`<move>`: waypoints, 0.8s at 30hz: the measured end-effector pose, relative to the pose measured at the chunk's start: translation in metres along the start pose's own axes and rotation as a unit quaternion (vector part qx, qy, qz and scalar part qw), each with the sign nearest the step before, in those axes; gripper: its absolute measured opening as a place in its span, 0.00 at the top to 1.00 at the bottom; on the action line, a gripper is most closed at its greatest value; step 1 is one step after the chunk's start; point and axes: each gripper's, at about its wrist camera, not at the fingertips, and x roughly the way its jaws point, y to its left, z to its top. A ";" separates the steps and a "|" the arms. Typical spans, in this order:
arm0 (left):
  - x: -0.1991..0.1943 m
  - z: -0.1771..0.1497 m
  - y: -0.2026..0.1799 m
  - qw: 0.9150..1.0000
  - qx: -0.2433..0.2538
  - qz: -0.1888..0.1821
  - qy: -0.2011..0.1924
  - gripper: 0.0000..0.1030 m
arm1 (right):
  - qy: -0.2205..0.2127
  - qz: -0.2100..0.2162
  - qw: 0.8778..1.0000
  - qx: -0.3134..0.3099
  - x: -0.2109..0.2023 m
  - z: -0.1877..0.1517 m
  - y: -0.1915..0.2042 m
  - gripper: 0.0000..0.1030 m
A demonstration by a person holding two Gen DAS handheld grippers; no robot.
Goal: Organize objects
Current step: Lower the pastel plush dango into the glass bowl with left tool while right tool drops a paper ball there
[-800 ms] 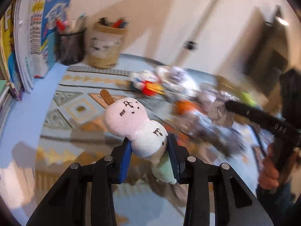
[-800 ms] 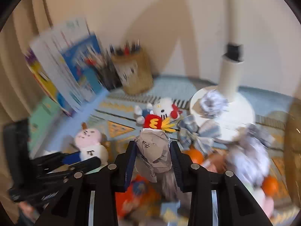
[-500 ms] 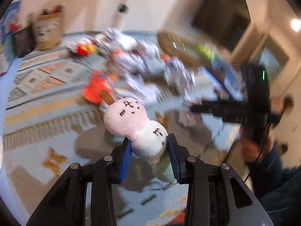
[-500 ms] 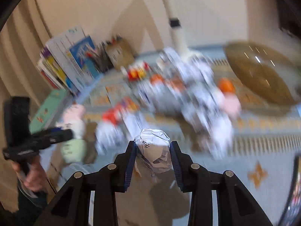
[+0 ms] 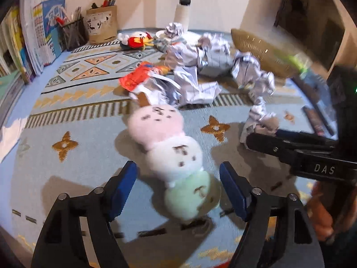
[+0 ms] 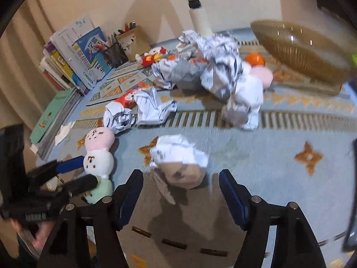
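Both grippers have let go since 0.5 s ago: left gripper [image 5: 177,186] jaws now spread wide w/ the dango plush [image 5: 169,154] lying loose between them on the rug [image 5: 67,178], centre frame; right gripper [image 6: 180,189] likewise released, paper ball [image 6: 178,158] resting on the rug just ahead. To finish well, I'd back each gripper straight off w/o nudging its item. Right view shows the orange ball [image 6: 255,59] by the wicker basket [image 6: 301,51], upper right; left view doesn't.
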 end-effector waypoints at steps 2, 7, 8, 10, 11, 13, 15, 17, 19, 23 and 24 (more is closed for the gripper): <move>0.006 0.003 -0.006 1.000 -0.002 0.011 0.007 0.54 | 0.002 -0.014 1.000 0.002 0.008 0.003 0.004 0.43; -0.041 0.034 -0.032 0.996 0.057 -0.039 -0.047 0.57 | -0.050 -0.023 0.998 0.001 -0.029 0.015 0.000 0.57; -0.049 0.051 -0.043 0.994 0.073 -0.059 -0.057 0.57 | -0.066 -0.025 0.998 0.005 -0.043 0.021 -0.004 0.57; -0.052 0.098 -0.070 0.987 0.100 -0.101 -0.073 0.56 | -0.115 -0.046 0.992 0.010 -0.083 0.044 -0.021 0.57; -0.049 0.119 -0.082 0.984 0.108 -0.113 -0.082 0.56 | -0.135 -0.064 0.989 0.013 -0.098 0.056 -0.029 0.57; -0.032 0.166 -0.111 0.978 0.131 -0.133 -0.098 0.56 | -0.174 -0.122 0.976 0.039 -0.126 0.089 -0.058 0.56; -0.007 0.196 -0.137 0.977 0.127 -0.137 -0.101 0.54 | -0.189 -0.163 0.965 0.074 -0.137 0.113 -0.088 0.56; 0.024 0.220 -0.155 0.975 0.130 -0.162 -0.084 0.54 | -0.182 -0.182 0.959 0.118 -0.132 0.135 -0.118 0.56; 0.049 0.236 -0.169 0.972 0.129 -0.185 -0.070 0.48 | -0.170 -0.192 0.956 0.144 -0.118 0.147 -0.139 0.56; 0.088 0.255 -0.192 0.979 0.124 -0.158 -0.034 0.46 | -0.156 -0.194 0.953 0.172 -0.096 0.161 -0.170 0.46; 0.089 0.254 -0.192 0.979 0.123 -0.159 -0.029 0.46 | -0.153 -0.193 0.952 0.184 -0.092 0.163 -0.177 0.39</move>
